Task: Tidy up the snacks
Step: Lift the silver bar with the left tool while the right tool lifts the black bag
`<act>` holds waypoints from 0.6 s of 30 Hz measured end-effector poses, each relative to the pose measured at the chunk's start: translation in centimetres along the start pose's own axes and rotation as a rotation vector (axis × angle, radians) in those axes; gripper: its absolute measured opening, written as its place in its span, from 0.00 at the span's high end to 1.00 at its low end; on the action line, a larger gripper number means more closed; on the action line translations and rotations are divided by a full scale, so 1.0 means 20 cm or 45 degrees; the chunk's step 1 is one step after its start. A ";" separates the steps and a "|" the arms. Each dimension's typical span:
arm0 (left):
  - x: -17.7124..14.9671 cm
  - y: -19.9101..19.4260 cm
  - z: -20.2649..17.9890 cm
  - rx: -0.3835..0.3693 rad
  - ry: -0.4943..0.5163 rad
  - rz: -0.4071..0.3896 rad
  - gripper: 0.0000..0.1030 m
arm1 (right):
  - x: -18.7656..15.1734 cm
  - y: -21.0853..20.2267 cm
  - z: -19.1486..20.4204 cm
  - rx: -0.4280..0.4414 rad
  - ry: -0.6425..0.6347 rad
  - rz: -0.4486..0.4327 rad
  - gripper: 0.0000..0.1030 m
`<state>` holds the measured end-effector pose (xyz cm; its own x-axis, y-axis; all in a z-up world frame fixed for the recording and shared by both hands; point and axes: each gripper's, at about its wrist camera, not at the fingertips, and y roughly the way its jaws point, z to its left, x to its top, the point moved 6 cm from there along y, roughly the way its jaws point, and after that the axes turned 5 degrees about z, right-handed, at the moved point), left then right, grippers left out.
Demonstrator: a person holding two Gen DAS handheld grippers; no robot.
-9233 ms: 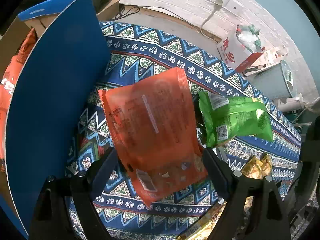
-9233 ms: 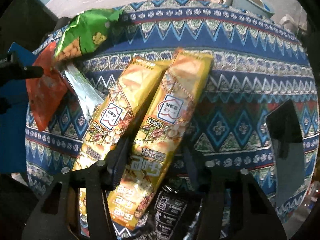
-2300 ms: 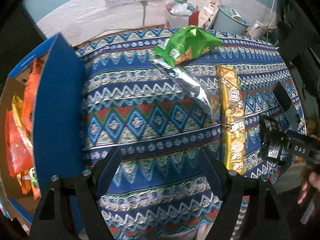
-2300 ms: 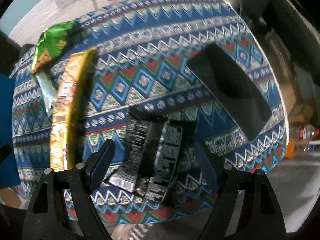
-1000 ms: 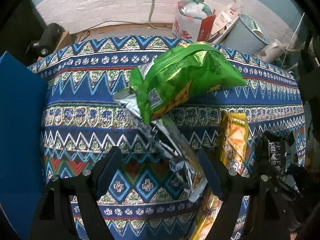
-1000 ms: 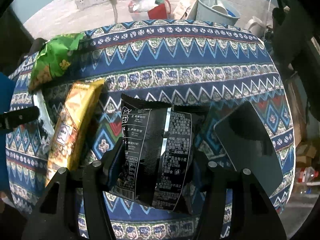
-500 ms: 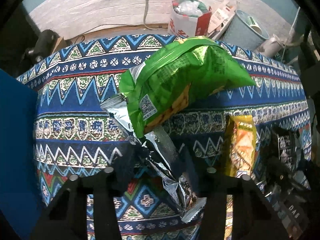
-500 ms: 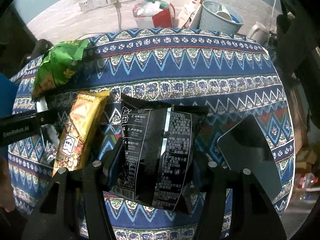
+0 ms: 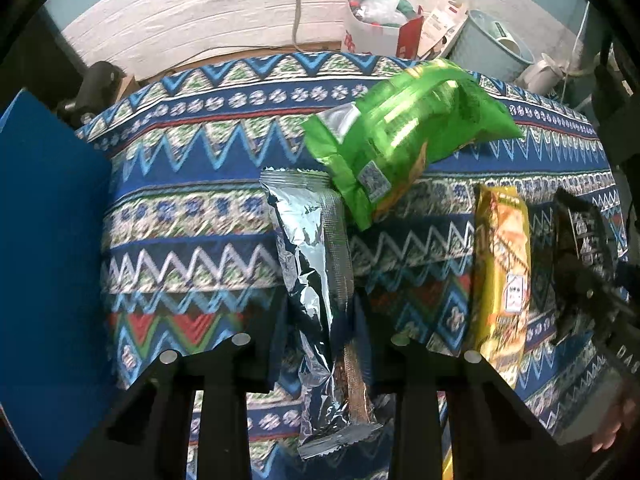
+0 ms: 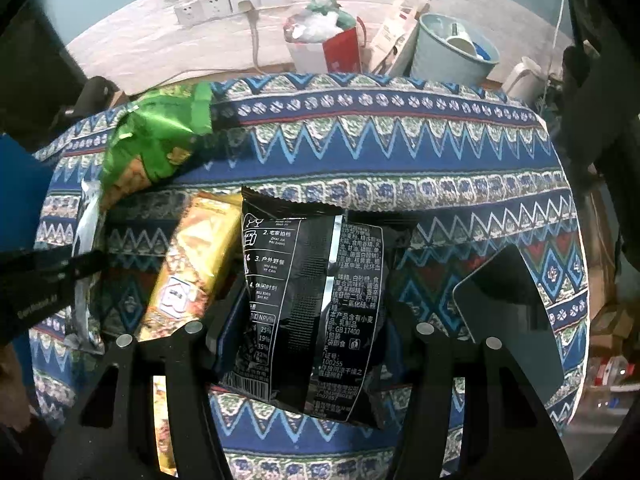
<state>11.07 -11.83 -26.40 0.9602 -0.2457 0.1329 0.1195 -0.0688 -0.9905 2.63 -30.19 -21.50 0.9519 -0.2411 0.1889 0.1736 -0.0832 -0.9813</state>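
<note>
Two packs are in my grip, one per gripper.

Left wrist view: my left gripper (image 9: 320, 344) points down at the patterned cloth (image 9: 192, 216). Its jaws have just been closing and now pinch the silver pack (image 9: 316, 280) narrowly near its lower end. The pack's top end touches the green bag (image 9: 404, 136), which lies beyond it toward the wall. To the right lies the yellow pack (image 9: 502, 272) flat on the cloth, and past it the black bag (image 9: 582, 248), partly hidden by my other gripper. A blue box wall (image 9: 48, 264) stands at the left edge.

Right wrist view: my right gripper (image 10: 308, 328) has its jaws set at middle width, clamped on both sides of the black bag (image 10: 312, 304); it looks lifted off the cloth, though the angle makes that hard to judge. Just left lies the yellow pack (image 10: 196, 264), then the silver pack (image 10: 86, 272) with my left gripper (image 10: 44, 280) across it. The green bag (image 10: 156, 144) sits up left. A dark tablet (image 10: 516, 312) lies at right on the cloth (image 10: 400, 140).
</note>
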 end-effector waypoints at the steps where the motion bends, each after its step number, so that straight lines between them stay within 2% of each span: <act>1: -0.02 -0.01 0.01 0.000 -0.001 0.001 0.70 | 0.00 -0.01 0.02 0.002 -0.006 -0.005 0.44; 18: -0.22 -0.39 0.15 0.038 0.069 -0.182 0.70 | 0.01 -0.22 0.30 0.055 -0.129 -0.103 0.44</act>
<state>6.78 -7.32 -19.39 0.9180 -0.2873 0.2733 0.2619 -0.0781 -0.9619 3.55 -24.03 -17.36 0.9545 -0.1365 0.2650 0.2596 -0.0566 -0.9641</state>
